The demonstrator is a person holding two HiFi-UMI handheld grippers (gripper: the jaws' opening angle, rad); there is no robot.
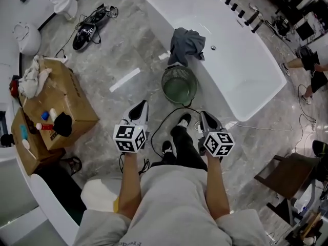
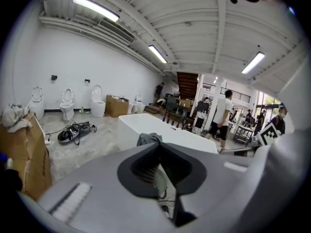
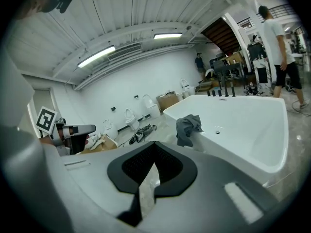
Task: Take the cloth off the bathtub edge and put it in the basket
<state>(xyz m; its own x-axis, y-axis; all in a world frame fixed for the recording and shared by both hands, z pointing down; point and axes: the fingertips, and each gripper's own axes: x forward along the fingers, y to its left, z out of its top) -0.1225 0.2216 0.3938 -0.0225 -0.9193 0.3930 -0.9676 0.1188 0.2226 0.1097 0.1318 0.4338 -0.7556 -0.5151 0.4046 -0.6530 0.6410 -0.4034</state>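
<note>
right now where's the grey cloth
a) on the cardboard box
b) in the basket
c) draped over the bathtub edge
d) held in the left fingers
c: the grey cloth hangs over the rim of the bathtub, and the basket right beside it has no cloth in it.

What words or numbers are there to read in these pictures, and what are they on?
Nothing can be read.
Cardboard box: dark print on its side, too blurred.
Shirt: print at the picture's bottom edge, cut off and too small.
Left gripper and right gripper: cubes show black-and-white square patterns, no letters.
</note>
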